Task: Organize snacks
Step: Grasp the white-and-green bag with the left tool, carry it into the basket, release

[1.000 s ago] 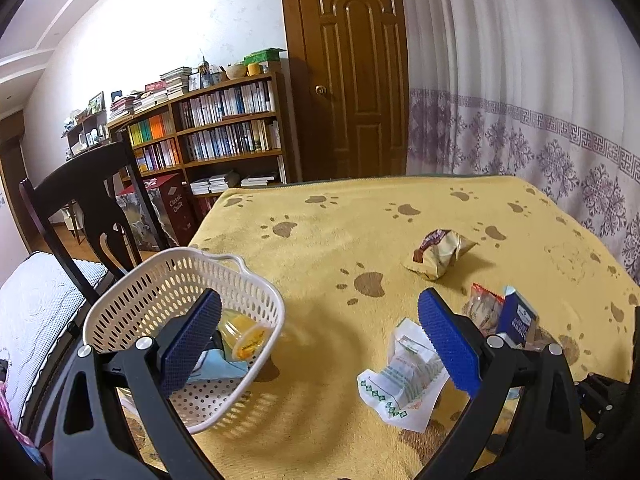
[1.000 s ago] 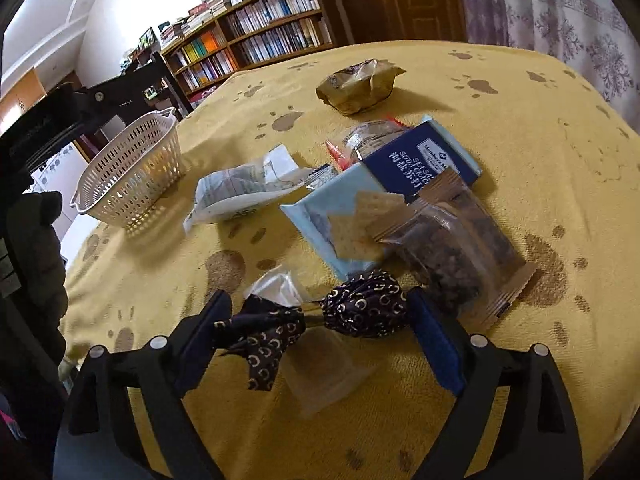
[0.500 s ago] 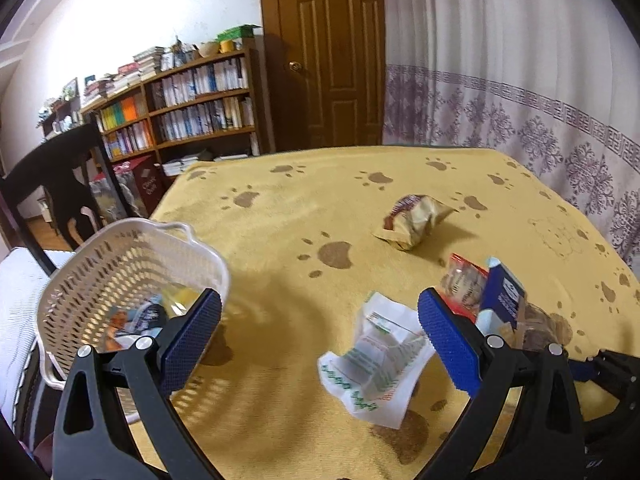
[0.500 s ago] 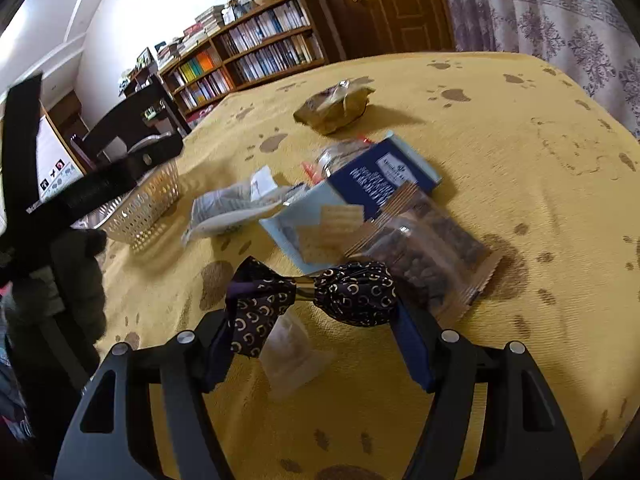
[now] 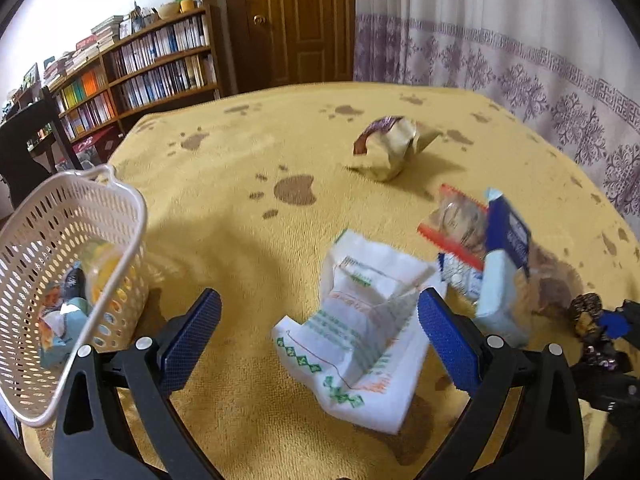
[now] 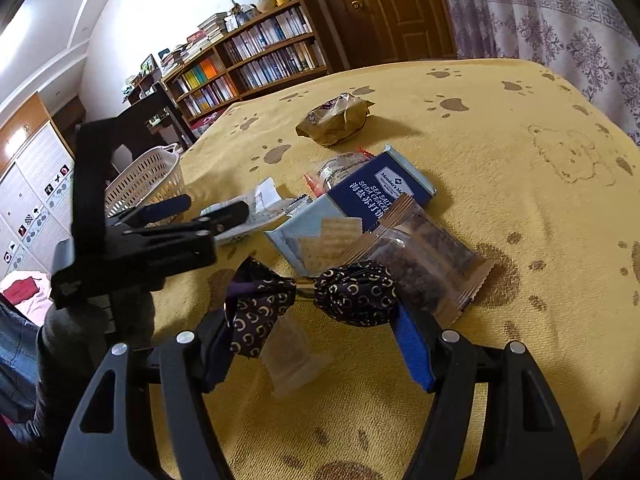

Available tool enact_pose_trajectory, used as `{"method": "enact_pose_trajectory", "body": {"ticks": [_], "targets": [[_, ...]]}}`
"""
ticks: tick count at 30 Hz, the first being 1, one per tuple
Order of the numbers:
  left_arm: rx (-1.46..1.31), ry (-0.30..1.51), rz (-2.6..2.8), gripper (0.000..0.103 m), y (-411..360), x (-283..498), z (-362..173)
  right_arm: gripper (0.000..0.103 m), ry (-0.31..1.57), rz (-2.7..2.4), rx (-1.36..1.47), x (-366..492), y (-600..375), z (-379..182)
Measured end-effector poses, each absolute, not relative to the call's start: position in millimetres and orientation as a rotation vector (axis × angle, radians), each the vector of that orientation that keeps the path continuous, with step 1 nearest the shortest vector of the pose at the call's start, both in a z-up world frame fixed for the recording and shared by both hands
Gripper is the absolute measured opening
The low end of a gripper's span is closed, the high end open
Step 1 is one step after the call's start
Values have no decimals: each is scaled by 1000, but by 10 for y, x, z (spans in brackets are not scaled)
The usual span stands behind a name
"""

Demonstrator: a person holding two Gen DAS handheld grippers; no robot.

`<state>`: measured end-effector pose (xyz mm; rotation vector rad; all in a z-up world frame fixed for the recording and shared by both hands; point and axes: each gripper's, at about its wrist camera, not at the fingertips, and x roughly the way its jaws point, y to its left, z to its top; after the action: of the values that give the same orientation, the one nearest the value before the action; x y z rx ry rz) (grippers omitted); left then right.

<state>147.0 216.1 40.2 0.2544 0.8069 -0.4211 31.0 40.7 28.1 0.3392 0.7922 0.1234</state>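
The right gripper (image 6: 316, 328) is pinching a dark twist-wrapped candy (image 6: 320, 296) between its fingers, by the crinkly ends; it looks light and slippery, so a grip nearer the round middle seems safer. The left gripper (image 5: 316, 344), fingers wide apart, is hovering over a soft white packet (image 5: 356, 340) lying between them on the surface, with the basket (image 5: 120, 196) to their left.
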Motion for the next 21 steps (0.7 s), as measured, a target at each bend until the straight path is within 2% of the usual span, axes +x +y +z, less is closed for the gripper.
{"method": "enact_pose_trajectory", "body": {"ticks": [5,8,10,11,13,21], "targets": [[261,848,-435,98,2141,1534,291,69,798,129,342,315,407,265],[253,850,-472,82,2142,1520,287,69,800,129,342,316,412,261],[248,857,-514,62,2127,1495,275,69,800,132,339,312,419,263],[243,858,-531,57,2121,1481,277,69,799,132,337,308,424,267],[238,864,-557,38,2102,1452,274,69,796,132,336,303,429,276],[236,855,-531,36,2106,1419,317,69,785,125,337,295,401,306]]}}
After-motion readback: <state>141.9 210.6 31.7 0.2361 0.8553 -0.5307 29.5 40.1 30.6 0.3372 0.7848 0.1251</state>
